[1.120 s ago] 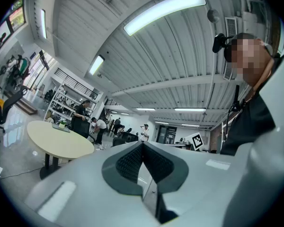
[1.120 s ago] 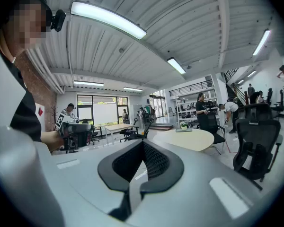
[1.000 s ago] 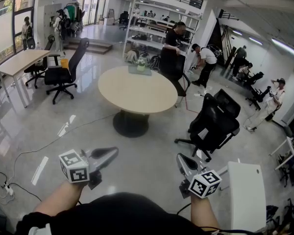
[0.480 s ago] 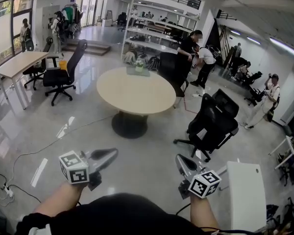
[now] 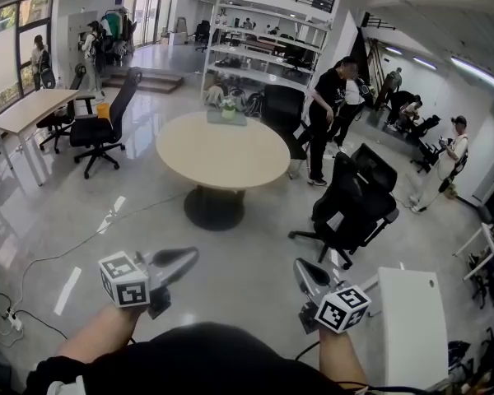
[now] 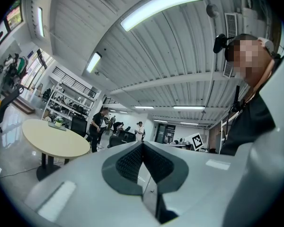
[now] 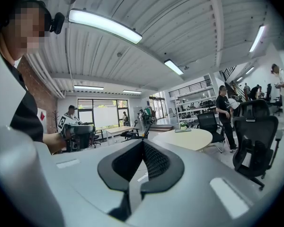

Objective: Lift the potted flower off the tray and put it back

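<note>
Left gripper (image 5: 189,256), right gripper (image 5: 300,266): jaws together, empty, likely idle until within reach. Potted flower (image 5: 228,108) on tray (image 5: 239,121): well ahead of both, on round table (image 5: 222,155).

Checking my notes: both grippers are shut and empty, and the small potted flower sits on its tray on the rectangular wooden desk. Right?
No: the head view shows the small potted flower on its tray on the round beige table. The left gripper and right gripper are shut and empty.
</note>
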`<state>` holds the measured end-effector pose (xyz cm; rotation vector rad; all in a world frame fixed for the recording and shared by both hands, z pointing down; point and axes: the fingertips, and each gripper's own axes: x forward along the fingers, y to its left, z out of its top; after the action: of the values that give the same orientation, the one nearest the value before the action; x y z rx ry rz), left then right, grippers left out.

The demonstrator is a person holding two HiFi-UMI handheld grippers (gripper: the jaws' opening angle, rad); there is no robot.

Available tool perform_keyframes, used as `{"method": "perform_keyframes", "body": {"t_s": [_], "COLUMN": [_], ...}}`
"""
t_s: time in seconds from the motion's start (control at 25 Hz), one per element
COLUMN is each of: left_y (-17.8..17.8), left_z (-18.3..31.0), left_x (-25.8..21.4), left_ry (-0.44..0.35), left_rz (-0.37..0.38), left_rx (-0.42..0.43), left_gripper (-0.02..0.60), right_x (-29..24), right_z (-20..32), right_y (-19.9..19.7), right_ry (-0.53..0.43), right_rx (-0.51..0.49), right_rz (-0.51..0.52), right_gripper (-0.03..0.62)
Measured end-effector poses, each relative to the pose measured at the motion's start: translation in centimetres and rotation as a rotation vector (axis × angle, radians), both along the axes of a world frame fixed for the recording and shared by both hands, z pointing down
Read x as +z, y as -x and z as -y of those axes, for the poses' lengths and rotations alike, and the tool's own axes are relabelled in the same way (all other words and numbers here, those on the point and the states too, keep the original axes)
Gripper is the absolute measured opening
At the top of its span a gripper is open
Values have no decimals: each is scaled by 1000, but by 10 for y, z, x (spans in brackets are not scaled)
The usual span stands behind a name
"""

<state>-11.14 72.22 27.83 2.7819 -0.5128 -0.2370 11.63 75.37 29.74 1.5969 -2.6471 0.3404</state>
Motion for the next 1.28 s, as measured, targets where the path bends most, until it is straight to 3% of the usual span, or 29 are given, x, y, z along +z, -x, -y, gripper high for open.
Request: {"method": "perform_keyframes", "body": {"t_s": [0.4,0.68,0.96,1.28], "left_y": [-72,-92,-79,-22], "left_z": [-20,-16,29,130], "left_x": [8,22,31,19], "left_ry": [16,48,75,41], "left_rz": [12,30,13,-30], "left_rx": [13,0,0,50], "left_gripper": [0,0,0,0], "right_x": [7,23,32,9], "right_z": [-17,-10,34,127], "right_y": [-65,-85,-70,-7], "right_ry": [9,42,66,33], "right_rx": [-7,-19,-21,4], "right_rz": [-2,12,4,-40], "right_gripper": [14,14,14,14]}}
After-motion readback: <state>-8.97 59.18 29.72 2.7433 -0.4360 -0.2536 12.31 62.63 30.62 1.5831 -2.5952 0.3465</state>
